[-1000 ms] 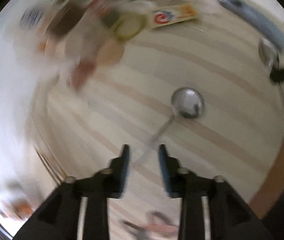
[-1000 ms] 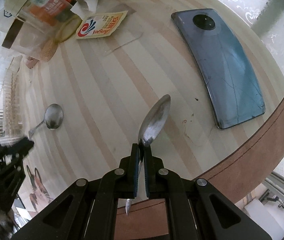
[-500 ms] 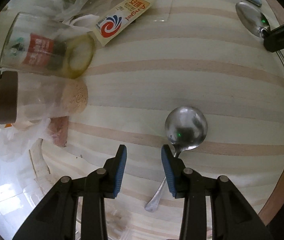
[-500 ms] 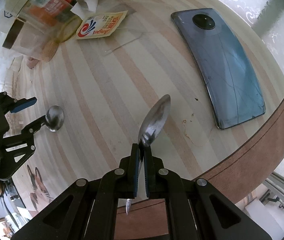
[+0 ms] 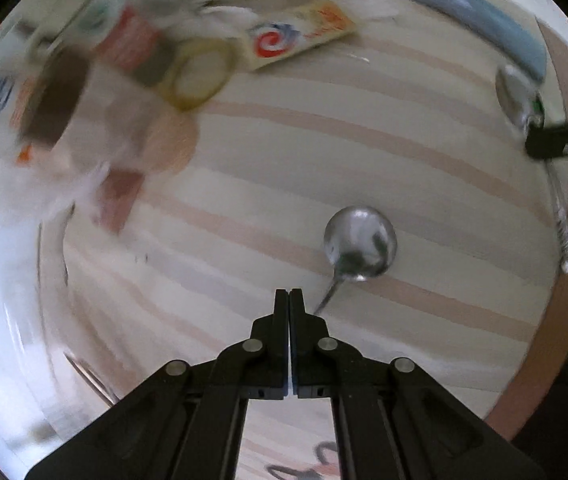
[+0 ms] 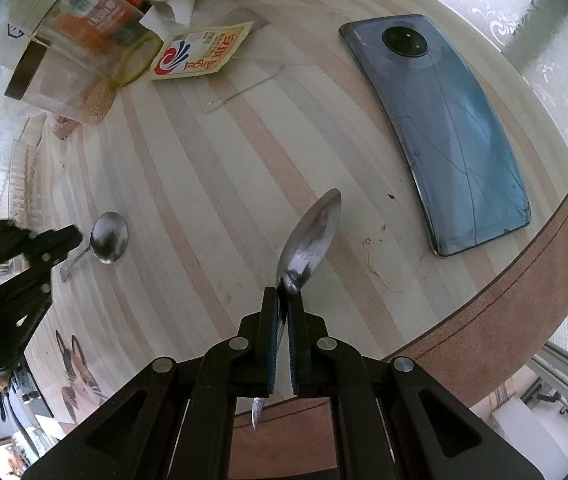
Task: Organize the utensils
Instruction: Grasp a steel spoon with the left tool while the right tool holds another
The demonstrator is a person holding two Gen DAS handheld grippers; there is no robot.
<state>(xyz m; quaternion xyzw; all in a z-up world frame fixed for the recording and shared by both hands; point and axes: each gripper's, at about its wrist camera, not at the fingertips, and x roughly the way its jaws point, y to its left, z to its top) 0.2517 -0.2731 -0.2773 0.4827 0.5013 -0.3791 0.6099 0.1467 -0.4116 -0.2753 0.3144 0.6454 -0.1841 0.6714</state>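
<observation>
The left gripper [image 5: 288, 292] has snapped shut: half a second ago its fingers stood apart with the handle of the round spoon [image 5: 360, 244] close by the right-hand finger, and now they meet with no gap. The view has also swung and blurred. The handle runs down from the bowl and disappears behind the outer side of that finger, not between the pads, so the grab looks like a miss. From the right wrist view the closed tip sits just beside the bowl, and the handle's free end pokes out below it. If so, this spoon is still lying loose on the table [image 6: 203, 184], and the gripper would have to open and line up on the handle again.

The right gripper [image 6: 281, 300] has not changed. It is clamped on the neck of the oval spoon [image 6: 312, 236], bowl pointing forward and up, handle tip hanging out behind the fingers above the table's brown edge.

Farther out, a phone [image 6: 444, 132] lies face down to the right, well apart from both spoons. At the far side are a yellow packet [image 6: 199, 56], toppled jars [image 6: 83, 32] and crumpled plastic. No tray or holder for the spoons shows in either view. The striped top between the two grippers is bare, so nothing blocks a second try.
</observation>
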